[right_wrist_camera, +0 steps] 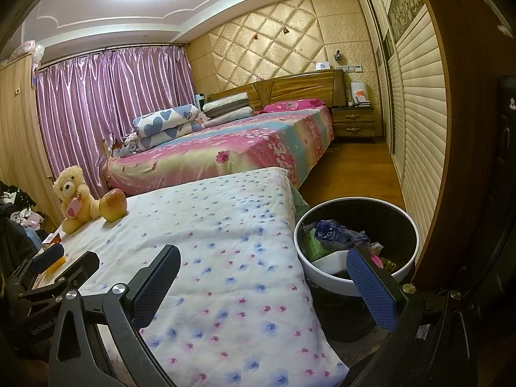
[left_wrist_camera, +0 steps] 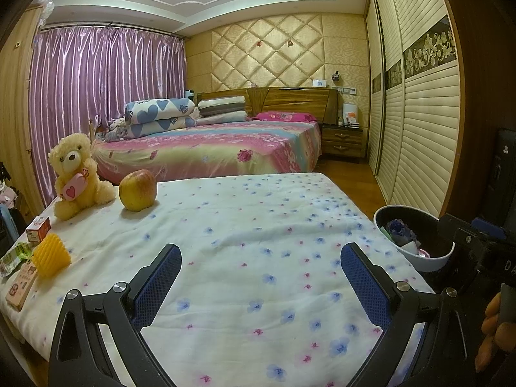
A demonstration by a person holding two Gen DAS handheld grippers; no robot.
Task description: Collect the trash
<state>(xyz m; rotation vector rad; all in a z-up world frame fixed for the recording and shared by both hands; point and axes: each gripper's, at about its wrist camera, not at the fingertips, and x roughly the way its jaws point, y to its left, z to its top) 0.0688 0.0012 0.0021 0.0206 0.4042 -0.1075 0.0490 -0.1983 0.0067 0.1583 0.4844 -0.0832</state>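
A round trash bin (right_wrist_camera: 325, 275) with a white rim and black inside stands on the floor at the right edge of the flowered cloth table (right_wrist_camera: 225, 258). It holds several wrappers, a purple one on top. It also shows in the left wrist view (left_wrist_camera: 429, 262). My left gripper (left_wrist_camera: 261, 258) is open and empty over the cloth. My right gripper (right_wrist_camera: 264, 261) is open and empty, its right finger in front of the bin's near rim. A pink packet (left_wrist_camera: 21, 285), a green wrapper (left_wrist_camera: 13, 258) and a small red-white box (left_wrist_camera: 38, 229) lie at the table's left edge.
A teddy bear (left_wrist_camera: 75, 177), an apple (left_wrist_camera: 138, 194) and a yellow spiky toy (left_wrist_camera: 51, 255) sit on the table's left side. A bed (left_wrist_camera: 209, 148) stands behind, a louvered wardrobe (left_wrist_camera: 419, 113) on the right. The left gripper's body (right_wrist_camera: 42, 277) shows at the right wrist view's left.
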